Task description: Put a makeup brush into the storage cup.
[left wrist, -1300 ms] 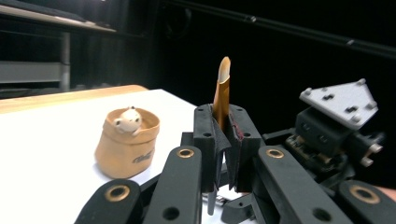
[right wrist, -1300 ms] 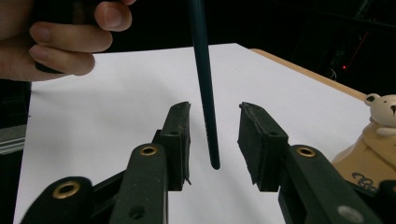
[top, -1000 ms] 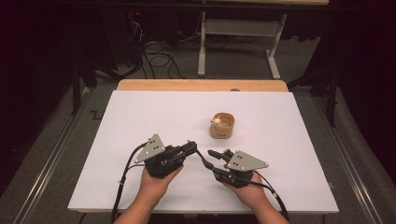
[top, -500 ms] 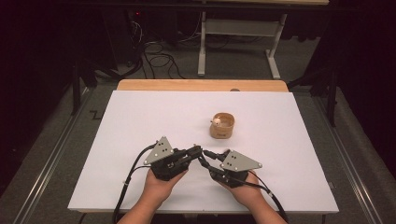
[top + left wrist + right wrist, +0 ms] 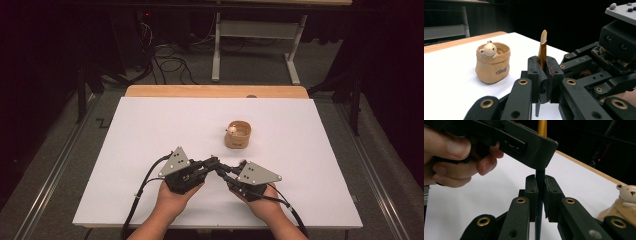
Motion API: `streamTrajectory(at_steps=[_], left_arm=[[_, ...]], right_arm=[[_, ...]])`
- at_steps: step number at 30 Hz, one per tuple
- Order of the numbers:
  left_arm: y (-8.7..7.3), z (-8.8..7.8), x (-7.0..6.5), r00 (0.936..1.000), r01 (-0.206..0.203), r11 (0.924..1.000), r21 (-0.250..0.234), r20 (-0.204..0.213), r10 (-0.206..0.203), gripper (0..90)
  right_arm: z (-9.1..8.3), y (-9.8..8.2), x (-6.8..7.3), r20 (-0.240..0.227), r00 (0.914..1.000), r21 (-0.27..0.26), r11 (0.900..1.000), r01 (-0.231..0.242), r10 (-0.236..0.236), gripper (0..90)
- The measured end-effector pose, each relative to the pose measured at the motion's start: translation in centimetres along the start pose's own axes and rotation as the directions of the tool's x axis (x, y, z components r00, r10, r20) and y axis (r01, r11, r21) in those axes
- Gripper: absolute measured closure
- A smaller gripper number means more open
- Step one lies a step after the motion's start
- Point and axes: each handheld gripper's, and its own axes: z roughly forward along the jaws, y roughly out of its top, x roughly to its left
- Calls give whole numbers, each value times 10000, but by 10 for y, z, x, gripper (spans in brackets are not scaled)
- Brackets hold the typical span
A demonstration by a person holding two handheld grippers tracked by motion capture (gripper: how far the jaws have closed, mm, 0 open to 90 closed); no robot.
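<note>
White table (image 5: 150, 130) w/ a bare wood strip along its far edge; dark room beyond, grey carpet, cables and a white metal frame (image 5: 260, 45) on the floor behind. From the high view my two hands come in at the near edge, near the middle, both tools angled inward so the tips meet. A small tan pot (image 5: 238, 135) w/ a bear figure on its rim stands just beyond them, right of centre. The left gripper view shows what the high view can't: my left hand-held gripper (image 5: 543, 75) is clamped on a thin stick (image 5: 542, 48), gold upper part w/ a slanted pale tip, standing upright. The right gripper view shows my right hand-held gripper (image 5: 541, 195) closed on the same stick's dark lower shaft, my left hand (image 5: 454, 160) just above it.
</note>
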Motion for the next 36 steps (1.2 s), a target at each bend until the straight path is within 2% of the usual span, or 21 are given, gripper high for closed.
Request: streamTrajectory(at_steps=[3, 5, 10, 15, 22, 32, 36], left_arm=[[1, -1, 1, 10000, -58, 10000, 16, 36, 58, 825], [2, -2, 2, 10000, 29, 10000, -16, 75, -29, 742], [3, -11, 6, 10000, 5, 9999, -111, -6, -5, 587], [0, -24, 15, 9989, 5, 10000, -45, -478, -7, 497], [-10, -40, 29, 9939, 92, 10000, 18, -1102, -89, 450], [-24, -59, 45, 9834, 106, 9996, 248, -1816, -59, 371], [-29, -68, 51, 9776, 1, 9999, 160, -2105, 33, 321]], right_arm=[[-1, 1, 0, -21, 10000, 4, 10000, 58, -58, 845], [-1, 1, 0, -50, 9999, -52, 9999, 90, -90, 845], [-3, 1, -3, 14, 9998, -61, 9998, -192, 192, 845], [-8, -1, -9, 99, 9992, -164, 9991, -381, 382, 845], [-14, -1, -14, 257, 9980, -231, 9981, -574, 580, 845], [-22, -3, -21, 401, 9967, -363, 9970, -689, 703, 845], [-27, -4, -26, 539, 9962, -533, 9964, -657, 686, 845]])
